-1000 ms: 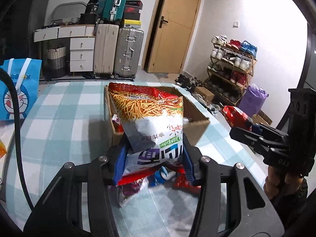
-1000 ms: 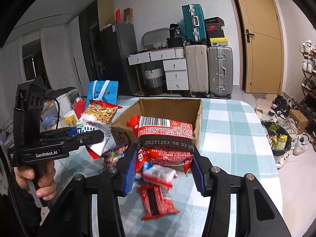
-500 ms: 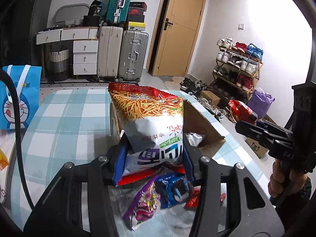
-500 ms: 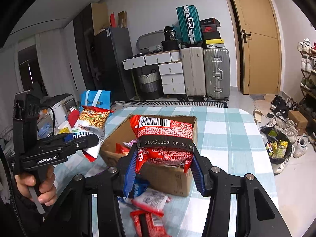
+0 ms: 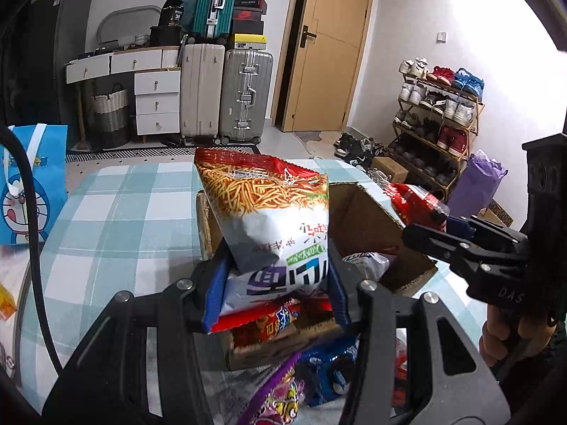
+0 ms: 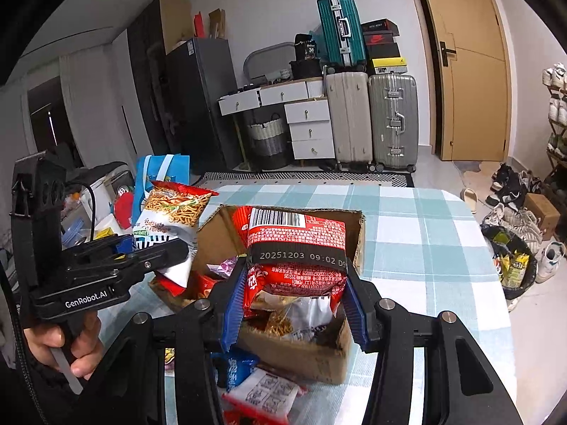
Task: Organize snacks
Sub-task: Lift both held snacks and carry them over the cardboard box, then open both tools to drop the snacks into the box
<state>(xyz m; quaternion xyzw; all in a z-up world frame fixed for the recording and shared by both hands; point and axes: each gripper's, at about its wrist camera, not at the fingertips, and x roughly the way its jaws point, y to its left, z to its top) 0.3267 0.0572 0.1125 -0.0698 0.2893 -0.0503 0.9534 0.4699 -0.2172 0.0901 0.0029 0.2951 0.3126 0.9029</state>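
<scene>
My left gripper [image 5: 276,283] is shut on a white and red noodle-snack bag [image 5: 269,216], held upright over the near left part of an open cardboard box [image 5: 368,219]. The same bag [image 6: 170,219] shows at the left of the right wrist view. My right gripper [image 6: 294,297] is shut on a red snack packet [image 6: 294,244] with a barcode, hanging above the box [image 6: 304,350]. Several packets lie inside the box. On the table in front of it lie a blue packet [image 5: 329,372], a purple packet [image 5: 280,400] and a red and white packet [image 6: 262,393].
The table wears a blue and white checked cloth [image 5: 117,219]. A blue cartoon bag [image 5: 24,191] stands at its left edge. Suitcases [image 5: 244,95], drawers and a door line the far wall; a shoe rack [image 5: 436,117] stands at the right.
Both grippers have carried their packets forward, from in front of the box to above its opening. The box now looks nearer and lower in both views. Grips are unchanged.
</scene>
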